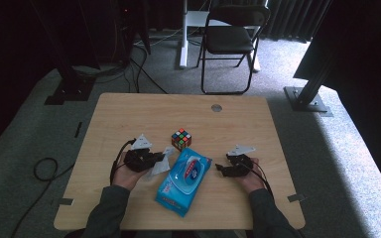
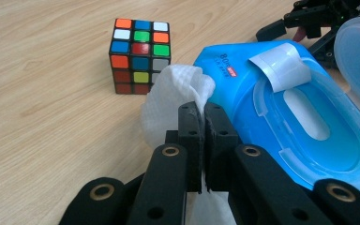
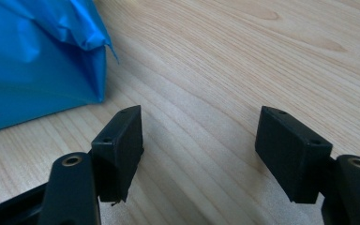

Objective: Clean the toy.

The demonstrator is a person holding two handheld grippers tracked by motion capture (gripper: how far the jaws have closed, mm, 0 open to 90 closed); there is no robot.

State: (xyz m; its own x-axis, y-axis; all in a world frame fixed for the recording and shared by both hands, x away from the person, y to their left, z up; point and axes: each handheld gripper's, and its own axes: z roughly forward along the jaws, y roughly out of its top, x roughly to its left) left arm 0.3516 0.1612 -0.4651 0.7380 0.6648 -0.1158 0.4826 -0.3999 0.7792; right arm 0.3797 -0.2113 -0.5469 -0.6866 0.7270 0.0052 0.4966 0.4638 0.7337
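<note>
Partly hidden between the black jaws of the left gripper (image 2: 201, 117), a white textured wet wipe (image 2: 176, 101) is pinched tight; its lower end runs out of the left gripper view at the bottom edge. From the high view the wipe (image 1: 161, 163) is a pale scrap just beside the left gripper (image 1: 154, 157), hard to read in detail. Close up, the soft blue plastic wipes pack (image 2: 281, 112) lies just right of the wipe, its hinged lid flipped open and its white seal sticker peeled back, the lid cut off at the frame edge. Beyond the wipe stands a multicoloured puzzle cube (image 2: 140, 55) on the pale wooden table (image 1: 129, 114). Across the pack (image 1: 184, 181), the right gripper (image 1: 222, 169) rests low; its own view shows the jaws wide apart over bare wood, gripping nothing, a corner of the pack (image 3: 37, 61) near them. A black folding chair (image 1: 230, 34) stands behind the table.
</note>
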